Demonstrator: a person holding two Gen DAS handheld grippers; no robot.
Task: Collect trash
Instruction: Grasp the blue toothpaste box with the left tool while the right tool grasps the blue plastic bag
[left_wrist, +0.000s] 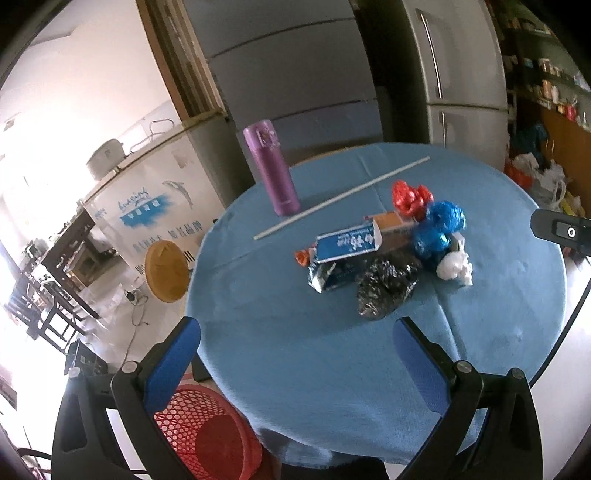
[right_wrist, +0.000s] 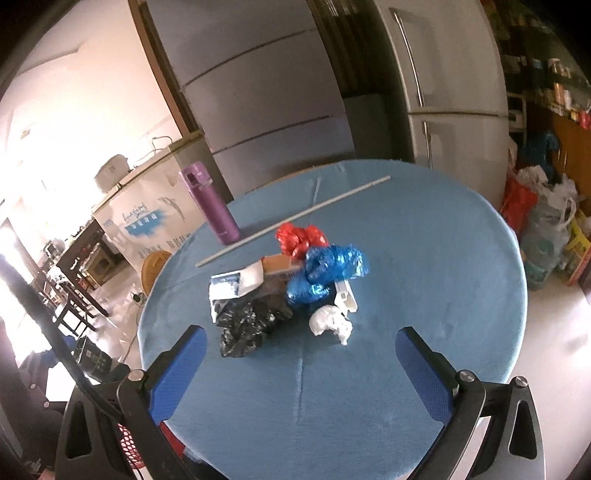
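- Round table (left_wrist: 480, 332) under a blue cloth, grey cabinets and a fridge (right_wrist: 454, 92) behind its far edge.
- Trash sits heaped at the table's middle: black bag (right_wrist: 245, 325), blue bags (right_wrist: 325, 273), red bag (right_wrist: 299, 238), white wad (right_wrist: 330, 323), flattened carton (left_wrist: 347, 243).
- Purple bottle (left_wrist: 271, 170) stands upright near the far left edge, a white rod (left_wrist: 341, 197) beside it.
- My left claw (left_wrist: 297, 363) is spread wide, holding nothing.
- My right claw (right_wrist: 301, 369) is likewise spread and bare.
- Red basket (left_wrist: 207, 432) sits below the near edge.
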